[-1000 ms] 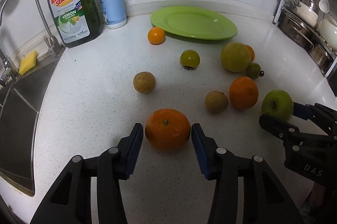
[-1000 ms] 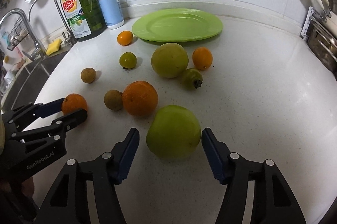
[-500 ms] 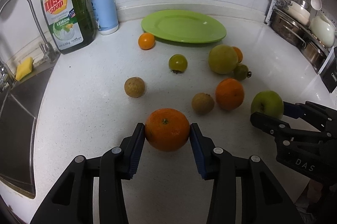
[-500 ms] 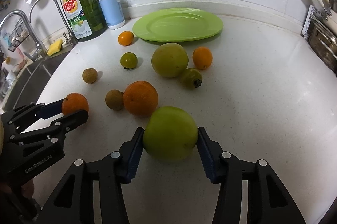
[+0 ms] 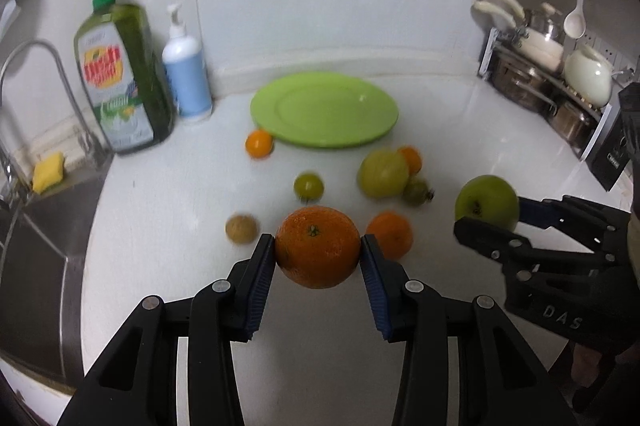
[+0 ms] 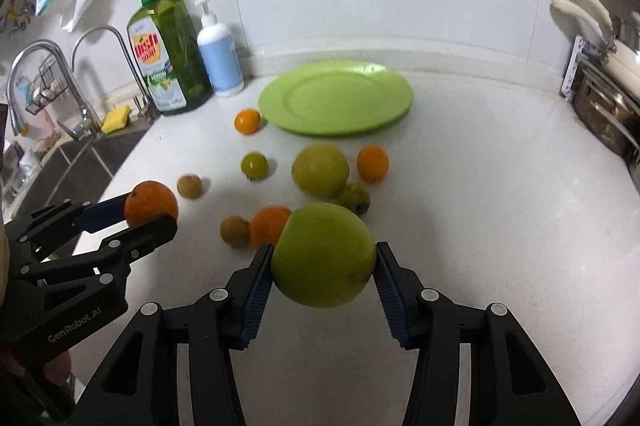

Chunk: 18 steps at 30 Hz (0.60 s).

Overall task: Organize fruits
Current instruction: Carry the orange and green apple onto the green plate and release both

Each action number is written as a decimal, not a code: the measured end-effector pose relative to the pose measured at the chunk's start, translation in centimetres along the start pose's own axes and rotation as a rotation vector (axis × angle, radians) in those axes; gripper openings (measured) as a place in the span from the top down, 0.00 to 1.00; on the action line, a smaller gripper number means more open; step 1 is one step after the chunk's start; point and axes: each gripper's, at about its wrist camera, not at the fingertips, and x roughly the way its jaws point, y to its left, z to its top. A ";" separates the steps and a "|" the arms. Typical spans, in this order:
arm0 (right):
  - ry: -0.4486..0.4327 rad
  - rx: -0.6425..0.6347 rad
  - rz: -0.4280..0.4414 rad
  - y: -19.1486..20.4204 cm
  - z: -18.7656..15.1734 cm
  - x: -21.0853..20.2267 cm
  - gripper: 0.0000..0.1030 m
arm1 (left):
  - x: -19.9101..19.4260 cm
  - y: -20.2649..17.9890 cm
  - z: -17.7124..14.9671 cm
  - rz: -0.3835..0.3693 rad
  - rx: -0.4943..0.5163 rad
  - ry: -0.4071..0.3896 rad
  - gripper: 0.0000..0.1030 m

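In the left wrist view, a large orange [image 5: 318, 247] is clamped between the blue pads of the left claw [image 5: 319, 251], at the centre of the frame and seemingly clear of the white surface [image 5: 160, 246]. It is gripped across its widest part, stem scar facing the camera, so that a round fruit is less likely to roll out. Its rind is deep orange and dimpled. At 3 o'clock the right claw [image 5: 486, 214] is seen shut around a green apple [image 5: 487, 203]. An empty green plate [image 5: 325, 114] lies at 12 o'clock, presumably the place meant for the fruit. Between plate and claw, loose fruit is scattered: a small orange [image 5: 259, 143] at 11 o'clock, a green tomato [image 5: 308, 185], a large yellow-green fruit [image 5: 383, 173], a brown round fruit [image 5: 241, 228] at 9 o'clock and another orange [image 5: 390, 233] just right of the held one.

In the right wrist view, the green apple [image 6: 323, 255] fills the middle, pinched at its sides by the right claw [image 6: 323, 262]; its skin is smooth, pale green and faintly speckled. At 9 o'clock the left claw [image 6: 150, 212] is seen holding the large orange [image 6: 151, 201]. The green plate [image 6: 335, 97] sits at 12 o'clock, with a dish soap bottle [image 6: 168, 54] and a pump bottle [image 6: 219, 55] at 11 o'clock by the sink, well apart from the fruit. Both fruits are judged to be picked together to save a trip to the plate.
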 end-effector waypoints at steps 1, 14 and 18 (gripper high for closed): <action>-0.010 -0.002 0.001 0.0 0.4 -0.2 0.51 | -0.2 -0.1 0.5 0.004 0.011 -0.017 0.59; -0.116 -0.023 -0.006 -1.3 6.2 -0.1 0.51 | 1.5 0.4 6.9 0.013 0.055 -0.108 0.59; -0.122 -0.021 -0.002 -2.0 8.3 1.2 0.51 | 3.4 0.9 8.8 0.003 0.055 -0.096 0.59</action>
